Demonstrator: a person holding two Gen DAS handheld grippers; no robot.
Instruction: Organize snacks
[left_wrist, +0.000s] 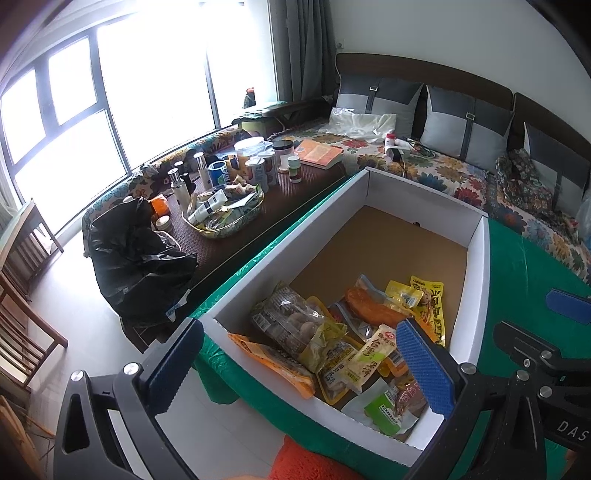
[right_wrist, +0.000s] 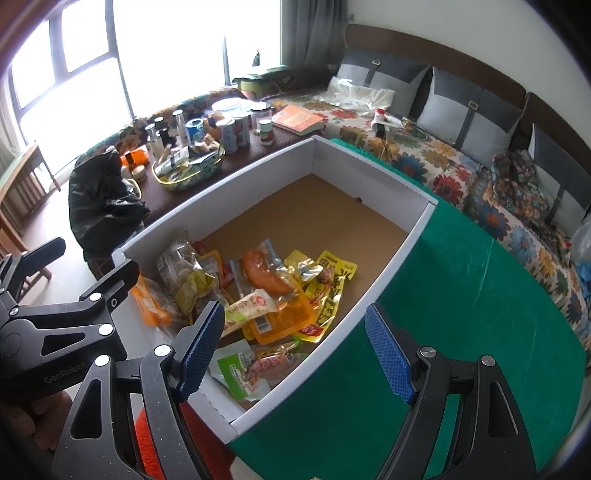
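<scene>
A white cardboard box (left_wrist: 476, 295) with a brown floor sits on a green cloth (left_wrist: 524, 266). Several snack packets lie in its near end: a sausage pack (left_wrist: 373, 308), a clear bag of round snacks (left_wrist: 288, 317), yellow packets (left_wrist: 428, 295), an orange packet (left_wrist: 273, 363). My left gripper (left_wrist: 299, 369) is open and empty above the box's near end. My right gripper (right_wrist: 295, 347) is open and empty above the box's near right wall (right_wrist: 369, 291); it also shows in the left wrist view (left_wrist: 569, 306). The sausage pack (right_wrist: 264, 275) and a green-labelled packet (right_wrist: 236, 373) show below it.
A dark side table (left_wrist: 295, 192) left of the box holds jars, cans, bottles, a book (left_wrist: 319, 153) and a glass dish (left_wrist: 225, 212) of packets. A black plastic bag (left_wrist: 136, 258) sits at its near end. A floral sofa (left_wrist: 461, 177) with grey cushions lies behind. Wooden chairs (left_wrist: 22, 288) stand at left.
</scene>
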